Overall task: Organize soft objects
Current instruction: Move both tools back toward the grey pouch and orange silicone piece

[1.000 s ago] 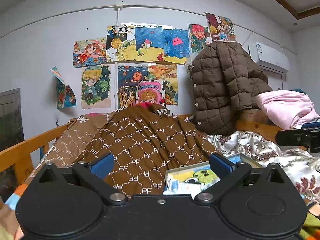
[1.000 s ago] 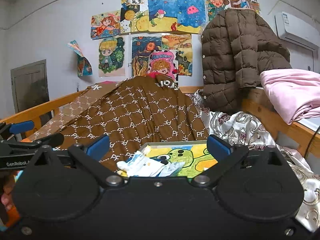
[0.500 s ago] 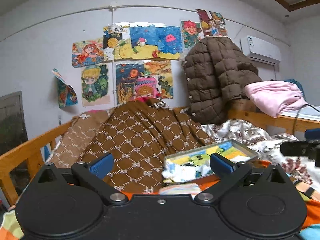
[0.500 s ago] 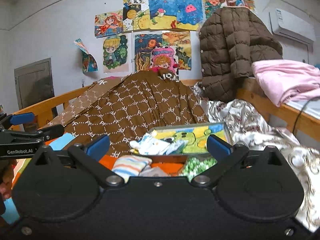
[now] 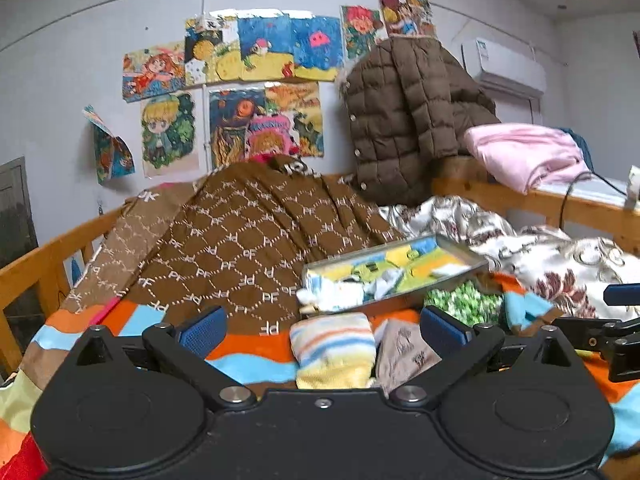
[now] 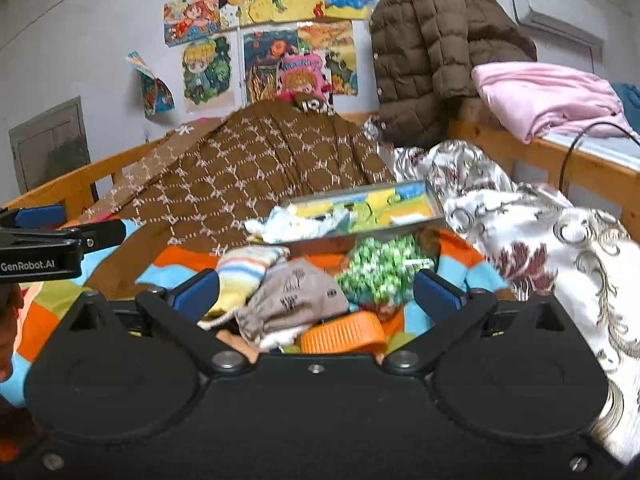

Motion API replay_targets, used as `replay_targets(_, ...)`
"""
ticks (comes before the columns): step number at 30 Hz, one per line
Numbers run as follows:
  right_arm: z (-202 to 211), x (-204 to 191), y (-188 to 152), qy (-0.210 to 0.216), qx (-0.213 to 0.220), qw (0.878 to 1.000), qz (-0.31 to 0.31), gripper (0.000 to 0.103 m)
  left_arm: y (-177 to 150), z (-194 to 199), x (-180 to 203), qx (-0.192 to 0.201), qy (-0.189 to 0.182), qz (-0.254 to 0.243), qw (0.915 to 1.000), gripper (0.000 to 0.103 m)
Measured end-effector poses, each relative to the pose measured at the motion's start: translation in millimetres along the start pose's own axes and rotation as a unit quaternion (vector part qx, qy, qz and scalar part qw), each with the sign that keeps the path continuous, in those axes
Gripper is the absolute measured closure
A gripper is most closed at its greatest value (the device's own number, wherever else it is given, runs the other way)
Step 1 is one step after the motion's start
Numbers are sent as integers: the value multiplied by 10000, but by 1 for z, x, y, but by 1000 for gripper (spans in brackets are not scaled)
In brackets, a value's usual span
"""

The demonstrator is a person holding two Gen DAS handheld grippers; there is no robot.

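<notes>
On the striped bedspread [image 5: 240, 364] lie a striped sock [image 5: 334, 350] [image 6: 244, 272], a grey-beige sock [image 5: 404, 354] [image 6: 292, 300] and a green-and-white sock [image 5: 464, 304] [image 6: 380, 274]. Behind them a shallow tray [image 5: 460, 276] [image 6: 436, 210] with a colourful cartoon bottom holds a pale blue-white sock [image 5: 340, 294] [image 6: 296, 226]. My left gripper [image 5: 322, 330] is open above the striped and grey socks. My right gripper [image 6: 316, 294] is open over the grey sock. An orange round lid [image 6: 344, 334] lies just under it.
A brown patterned quilt [image 5: 248, 240] is heaped behind the tray. A white floral quilt [image 6: 540, 240] lies to the right. A wooden bed rail [image 5: 48, 256] runs on the left, a wooden ledge [image 5: 560, 200] with a pink blanket [image 5: 524, 156] on the right. A brown jacket [image 5: 404, 120] hangs behind.
Both grippers have tilted down and moved forward over the bed. The socks, the orange lid and the striped bedspread have come into view. Both stay open.
</notes>
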State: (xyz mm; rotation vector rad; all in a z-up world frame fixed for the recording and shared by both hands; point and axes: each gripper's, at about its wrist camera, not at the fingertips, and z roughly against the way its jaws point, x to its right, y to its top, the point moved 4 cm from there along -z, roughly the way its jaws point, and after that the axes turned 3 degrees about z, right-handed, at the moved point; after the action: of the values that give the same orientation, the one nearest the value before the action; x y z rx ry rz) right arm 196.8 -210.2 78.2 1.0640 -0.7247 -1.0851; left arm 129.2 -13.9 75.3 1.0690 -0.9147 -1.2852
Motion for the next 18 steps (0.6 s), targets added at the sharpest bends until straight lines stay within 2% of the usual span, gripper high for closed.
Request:
replay_targets(7,-6,0,-27,-54,-194,9997,109,1,-22,-6,6,-463,6,5,9989,1)
replay_targets(12,-9,4,-44,-32,-432,9991,24,1,-32,-8,10,-623,67,-6,9980,1)
replay_targets(18,-9,6,-51,-22,-485,9988,-41,1,-42,-11,11,-808,146,-203,9964,1)
